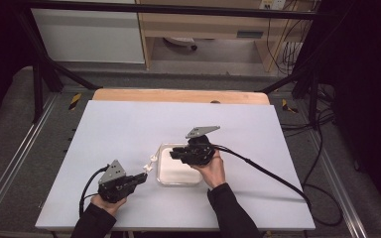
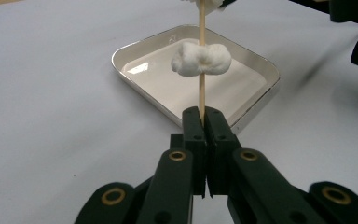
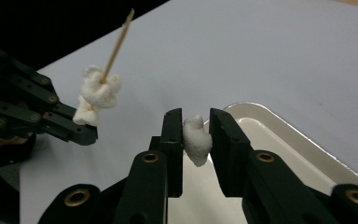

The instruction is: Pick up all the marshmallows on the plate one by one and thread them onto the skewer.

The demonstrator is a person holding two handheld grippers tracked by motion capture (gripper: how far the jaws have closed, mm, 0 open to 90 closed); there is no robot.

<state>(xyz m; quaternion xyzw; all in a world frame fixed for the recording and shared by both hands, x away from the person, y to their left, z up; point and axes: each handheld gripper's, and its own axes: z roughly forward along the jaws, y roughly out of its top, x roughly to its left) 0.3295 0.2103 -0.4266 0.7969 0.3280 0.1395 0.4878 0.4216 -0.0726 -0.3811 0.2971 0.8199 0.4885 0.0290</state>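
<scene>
White table (image 1: 129,129), dark room, wood cabinet (image 1: 203,25) behind. Left gripper (image 2: 203,116) clamps skewer (image 2: 201,88); right gripper (image 3: 196,133) pinches marshmallow (image 3: 196,139) over tray (image 2: 135,49).

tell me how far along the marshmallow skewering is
Done: marshmallows already sit on the skewer, which the left gripper clamps upright. In hand: the right gripper pinches another marshmallow piece above the white tray. Left: push that piece onto the skewer's free tip; the tray looks empty, so it may be the last.

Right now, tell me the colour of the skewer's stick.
Pale wooden tan; the stick shows best in the left gripper view.
</scene>
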